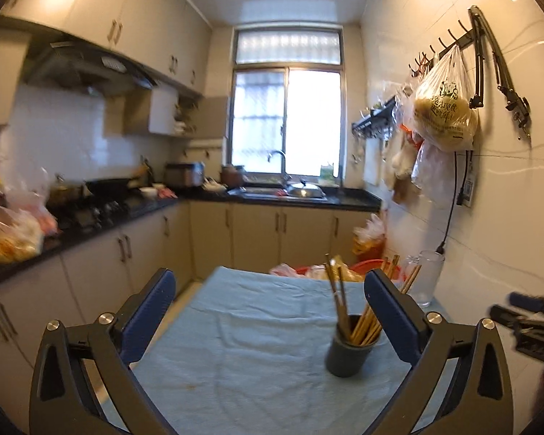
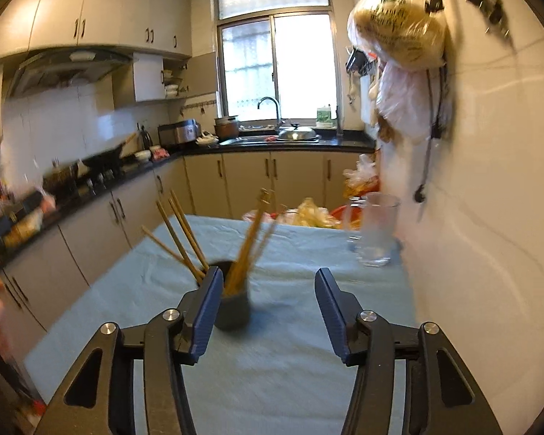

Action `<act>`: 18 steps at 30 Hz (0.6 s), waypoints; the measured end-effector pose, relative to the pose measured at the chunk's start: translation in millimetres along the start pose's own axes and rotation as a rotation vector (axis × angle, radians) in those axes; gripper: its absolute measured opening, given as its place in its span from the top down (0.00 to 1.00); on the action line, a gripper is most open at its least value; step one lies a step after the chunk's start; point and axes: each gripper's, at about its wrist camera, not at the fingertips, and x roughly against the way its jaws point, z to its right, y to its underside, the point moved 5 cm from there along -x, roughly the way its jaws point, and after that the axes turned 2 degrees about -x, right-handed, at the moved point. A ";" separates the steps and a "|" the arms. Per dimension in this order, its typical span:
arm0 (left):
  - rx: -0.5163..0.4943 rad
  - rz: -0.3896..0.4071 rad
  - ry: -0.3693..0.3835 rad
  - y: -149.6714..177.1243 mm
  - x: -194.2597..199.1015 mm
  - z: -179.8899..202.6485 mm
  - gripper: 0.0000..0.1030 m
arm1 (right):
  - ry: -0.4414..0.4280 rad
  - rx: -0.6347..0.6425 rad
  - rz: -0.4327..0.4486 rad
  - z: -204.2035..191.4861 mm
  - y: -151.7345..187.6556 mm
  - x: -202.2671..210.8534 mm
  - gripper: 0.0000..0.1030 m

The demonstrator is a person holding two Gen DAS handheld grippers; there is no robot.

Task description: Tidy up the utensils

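Observation:
A dark grey cup (image 1: 350,357) stands upright on the light blue cloth-covered table (image 1: 254,344) and holds several wooden chopsticks (image 1: 339,301). My left gripper (image 1: 268,311) is open and empty; the cup sits just inside its right finger. In the right wrist view the same cup (image 2: 234,310) with chopsticks (image 2: 248,250) stands just beyond the left finger of my right gripper (image 2: 268,308), which is open and empty. The right gripper also shows at the right edge of the left wrist view (image 1: 529,317).
A clear glass mug (image 2: 375,232) stands at the table's far right by the tiled wall. Plastic bags and a red basin (image 2: 308,215) lie past the table's far edge. Bags hang on wall hooks (image 1: 444,108). A counter with stove (image 1: 90,206) runs along the left.

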 end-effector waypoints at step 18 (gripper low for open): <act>0.024 -0.177 -0.051 107.1 62.0 -8.1 0.00 | 0.085 -0.074 0.009 -6.4 135.2 57.1 0.25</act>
